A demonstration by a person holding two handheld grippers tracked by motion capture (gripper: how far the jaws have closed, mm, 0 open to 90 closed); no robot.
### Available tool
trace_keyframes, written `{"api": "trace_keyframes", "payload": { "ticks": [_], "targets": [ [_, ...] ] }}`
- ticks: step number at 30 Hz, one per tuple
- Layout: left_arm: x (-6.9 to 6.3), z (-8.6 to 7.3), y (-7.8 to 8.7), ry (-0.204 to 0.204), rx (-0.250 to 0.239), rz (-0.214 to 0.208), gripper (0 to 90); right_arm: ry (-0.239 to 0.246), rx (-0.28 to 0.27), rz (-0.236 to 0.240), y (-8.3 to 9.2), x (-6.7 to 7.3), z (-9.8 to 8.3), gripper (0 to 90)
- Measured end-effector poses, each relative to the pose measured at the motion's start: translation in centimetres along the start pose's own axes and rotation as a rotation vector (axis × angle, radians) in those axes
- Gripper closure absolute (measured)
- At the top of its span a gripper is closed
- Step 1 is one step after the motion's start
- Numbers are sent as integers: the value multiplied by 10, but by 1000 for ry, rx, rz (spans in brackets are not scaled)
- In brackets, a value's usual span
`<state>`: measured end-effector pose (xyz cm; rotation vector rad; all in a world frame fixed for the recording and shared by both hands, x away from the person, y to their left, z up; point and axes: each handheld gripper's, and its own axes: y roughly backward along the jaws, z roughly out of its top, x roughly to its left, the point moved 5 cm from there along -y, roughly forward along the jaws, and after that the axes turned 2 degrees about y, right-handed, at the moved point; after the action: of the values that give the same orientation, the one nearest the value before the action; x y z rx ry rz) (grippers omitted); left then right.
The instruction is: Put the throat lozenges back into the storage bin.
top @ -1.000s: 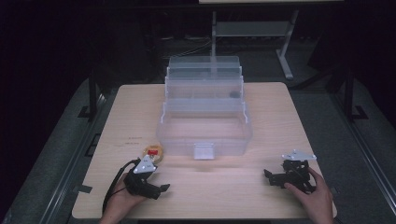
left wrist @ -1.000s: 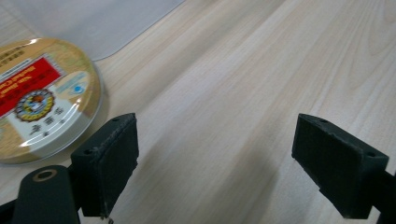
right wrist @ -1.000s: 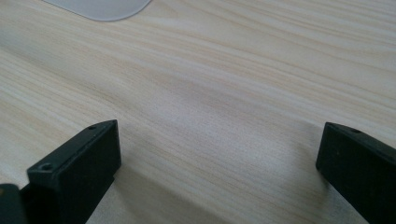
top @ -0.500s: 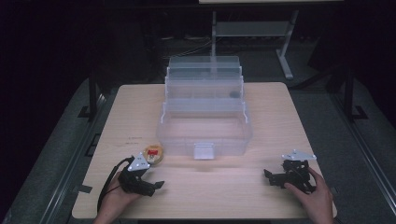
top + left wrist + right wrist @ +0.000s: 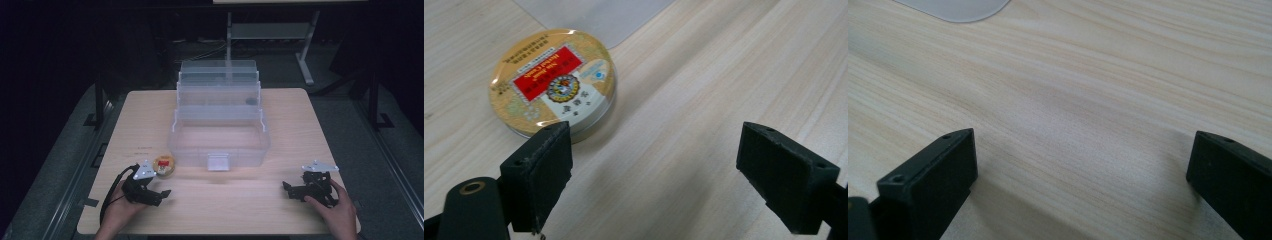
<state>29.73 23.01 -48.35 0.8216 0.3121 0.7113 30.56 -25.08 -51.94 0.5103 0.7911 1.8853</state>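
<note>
Round gold tin (image 5: 553, 89) with a red label sits flat on the wooden worktop (image 5: 320, 125), just off the front-left corner of the clear plastic organizer box (image 5: 219, 135). Left hand-held gripper (image 5: 159, 194) is low at the near-left edge, jaws spread wide with nothing between them; in its own view the tin is just past the tip of one jaw, off to the side of the gap, not touching as far as I can tell. Right hand-held gripper (image 5: 288, 189) rests at the near-right, well apart from the tin, jaws also wide apart over bare wood.
</note>
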Motion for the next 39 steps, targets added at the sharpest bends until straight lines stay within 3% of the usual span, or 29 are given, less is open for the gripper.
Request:
{"api": "trace_keyframes", "payload": {
  "ticks": [15, 25, 39],
  "targets": [
    [13, 10, 5, 13, 15, 7, 140, 0, 0, 0, 0, 0, 0, 0],
    [22, 21, 4, 27, 33, -12, 137, 0, 0, 0, 0, 0, 0, 0],
    [34, 36, 2, 28, 45, 3, 137, 0, 0, 0, 0, 0, 0, 0]
  ]
}}
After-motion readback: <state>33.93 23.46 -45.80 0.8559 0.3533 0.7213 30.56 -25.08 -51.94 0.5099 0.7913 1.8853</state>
